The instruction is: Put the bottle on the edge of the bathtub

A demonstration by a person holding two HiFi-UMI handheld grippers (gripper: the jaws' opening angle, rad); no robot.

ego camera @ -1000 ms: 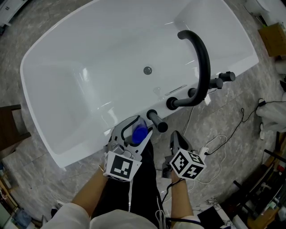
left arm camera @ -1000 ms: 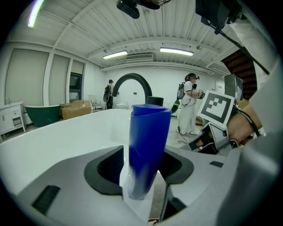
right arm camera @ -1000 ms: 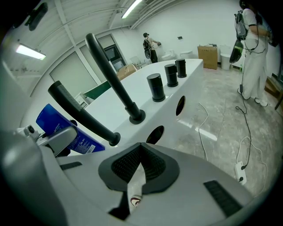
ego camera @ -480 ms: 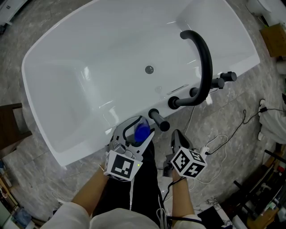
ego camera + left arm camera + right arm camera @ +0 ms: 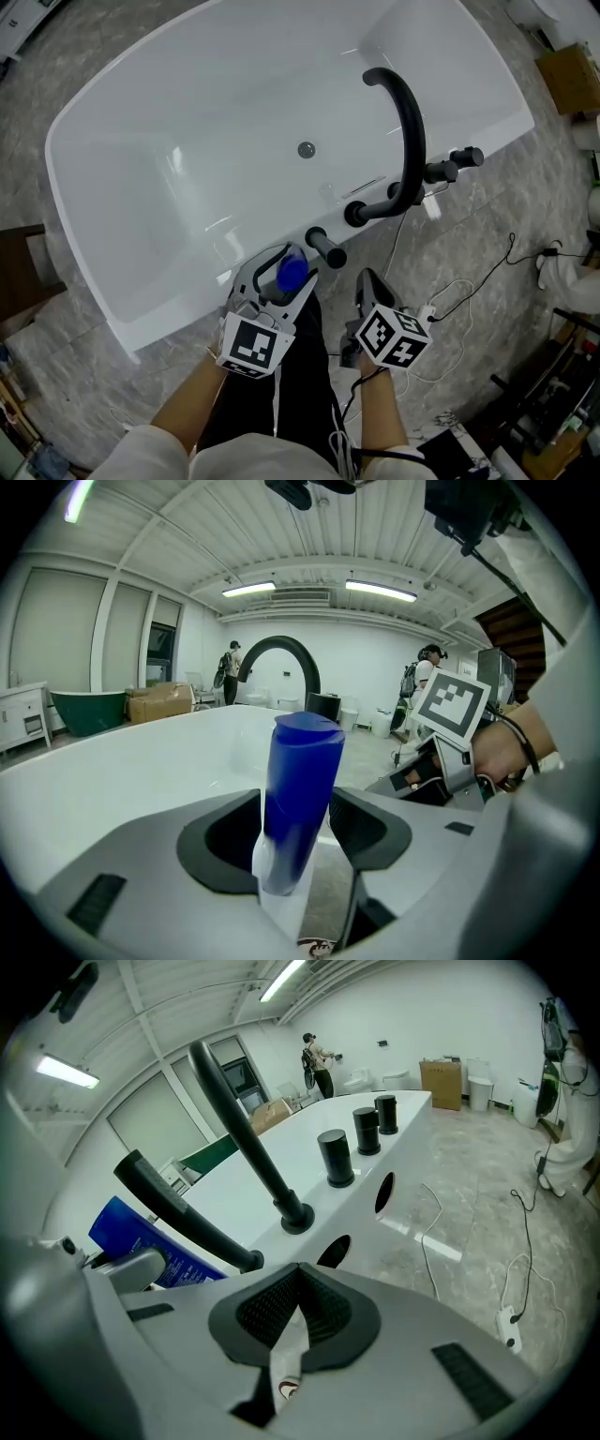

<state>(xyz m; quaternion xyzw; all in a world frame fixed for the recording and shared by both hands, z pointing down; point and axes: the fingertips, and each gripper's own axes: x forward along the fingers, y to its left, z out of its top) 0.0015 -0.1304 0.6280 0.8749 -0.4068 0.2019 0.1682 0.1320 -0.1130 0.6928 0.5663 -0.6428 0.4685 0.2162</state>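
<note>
The left gripper [image 5: 278, 283] is held over the near rim of the white oval bathtub [image 5: 187, 295]. Its jaws are set part-way apart and closed on the lower body of the blue cylindrical plastic bottle [image 5: 300, 789], one pad against each side. The bottle is seen upright, leaning slightly, with its cap uppermost and clear of the jaws. In the head view the bottle is placed above the tub's near edge, just beside a short black cylindrical knob [image 5: 326, 248] mounted on that rim. Whether the bottle's base rests on the rim cannot be told, as the base is covered by the gripper.

The right gripper [image 5: 298, 1312] is held just outside the tub, over the grey marbled floor [image 5: 487, 244], to the right of the left gripper. Its jaws are brought fully together and nothing is held between them. In the right gripper view the bottle is seen at the left, beyond the gripper's body.

A black curved tap spout [image 5: 408, 122] rises from the same rim and arches over the basin. Two further black knobs [image 5: 441, 172] are fitted beyond it. A round drain [image 5: 307, 149] is set in the tub floor. A white cable [image 5: 450, 300] lies loose on the floor beside the right gripper.
</note>
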